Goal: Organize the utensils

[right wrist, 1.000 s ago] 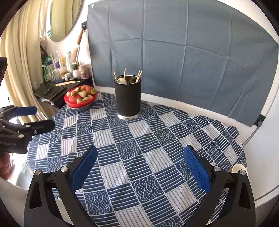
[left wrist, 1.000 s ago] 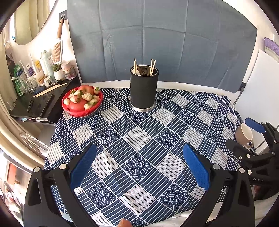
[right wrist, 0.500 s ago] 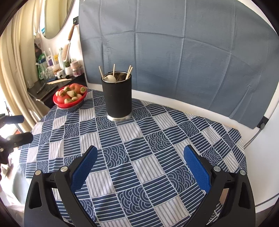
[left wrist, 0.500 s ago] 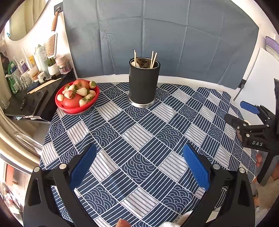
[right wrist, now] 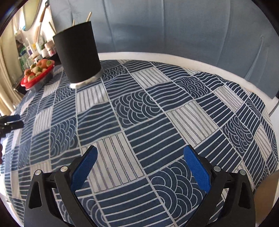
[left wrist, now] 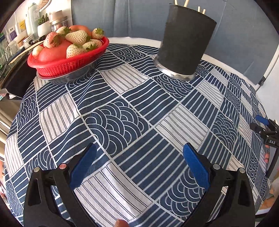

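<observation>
1. Utensils (left wrist: 186, 3) stand upright in a black holder (left wrist: 184, 43) at the far side of the table (left wrist: 122, 139); only wooden tips show.
2. Holder lies ahead-right of the left hand-held gripper (left wrist: 139, 164), ahead-left of the right hand-held gripper (right wrist: 140, 164); which is nearer I cannot tell.
3. Both sets of jaws are spread, empty.
4. "DAS" is readable on the right one's body.

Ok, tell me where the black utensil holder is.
The black utensil holder stands at the far side of the table, on the patterned tablecloth, right of the red strawberry basket.
</observation>
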The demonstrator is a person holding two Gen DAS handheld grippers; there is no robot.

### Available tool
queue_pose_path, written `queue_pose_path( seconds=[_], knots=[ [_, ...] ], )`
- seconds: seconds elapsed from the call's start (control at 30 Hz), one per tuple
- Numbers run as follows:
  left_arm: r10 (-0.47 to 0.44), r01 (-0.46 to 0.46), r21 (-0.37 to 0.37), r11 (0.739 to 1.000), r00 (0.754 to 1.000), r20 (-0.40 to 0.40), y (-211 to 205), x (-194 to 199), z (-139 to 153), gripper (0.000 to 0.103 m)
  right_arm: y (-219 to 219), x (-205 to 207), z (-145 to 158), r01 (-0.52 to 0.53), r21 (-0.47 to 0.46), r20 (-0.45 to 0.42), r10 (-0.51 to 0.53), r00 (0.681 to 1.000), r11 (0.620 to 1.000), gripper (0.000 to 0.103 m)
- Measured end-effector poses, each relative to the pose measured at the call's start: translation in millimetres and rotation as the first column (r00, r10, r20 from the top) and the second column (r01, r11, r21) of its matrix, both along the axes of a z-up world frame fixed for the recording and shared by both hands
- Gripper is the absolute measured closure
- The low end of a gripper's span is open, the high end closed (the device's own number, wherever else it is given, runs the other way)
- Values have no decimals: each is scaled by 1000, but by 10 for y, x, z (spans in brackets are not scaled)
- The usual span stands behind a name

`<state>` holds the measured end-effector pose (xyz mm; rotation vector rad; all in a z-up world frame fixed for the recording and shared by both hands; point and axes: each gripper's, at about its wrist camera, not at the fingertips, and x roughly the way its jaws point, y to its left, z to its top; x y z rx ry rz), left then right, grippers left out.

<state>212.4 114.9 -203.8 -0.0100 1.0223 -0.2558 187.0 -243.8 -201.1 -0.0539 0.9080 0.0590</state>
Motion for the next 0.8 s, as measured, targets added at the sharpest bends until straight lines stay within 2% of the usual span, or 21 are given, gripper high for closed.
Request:
queue_pose_path(
  seconds=[0.03, 0.07, 0.1, 0.13, 0.2, 0.43, 0.6, 0.8],
  knots=[
    [0, -1, 29, 1000, 1000, 10, 8, 25, -41, 6, -25, -1, -54, 11, -25, -9, -11, 1000, 1000, 8],
    [4, -5, 67, 998, 1000, 19, 11, 48, -82, 6, -70, 19, -89, 9, -5, -37, -9, 999, 1000, 7],
    [4, -6, 103, 995, 1000, 24, 15, 67, -129, 6, -126, 18, -71, 12, 25, -27, -11, 1000, 1000, 7],
    [-7, 1, 113, 994, 999, 51, 23, 62, -132, 4, -166, 30, -75, 17, 17, -30, -17, 999, 1000, 8],
    [-21, 16, 105, 994, 998, 52, 52, 88, -135, 5, -208, 62, -80, -21, -20, -37, 20, 999, 1000, 8],
    [-127, 120, 98, 988, 990, 68, 255, 172, -151, 4, -380, 204, -44, -250, -1, -56, 250, 967, 968, 6],
    [-167, 160, 93, 983, 984, 70, 314, 176, -155, 4, -360, 207, -31, -261, -4, -57, 261, 964, 965, 7],
    [-170, 162, 98, 982, 983, 71, 294, 179, -156, 4, -365, 228, -36, -261, -4, -58, 260, 964, 965, 6]
  ],
)
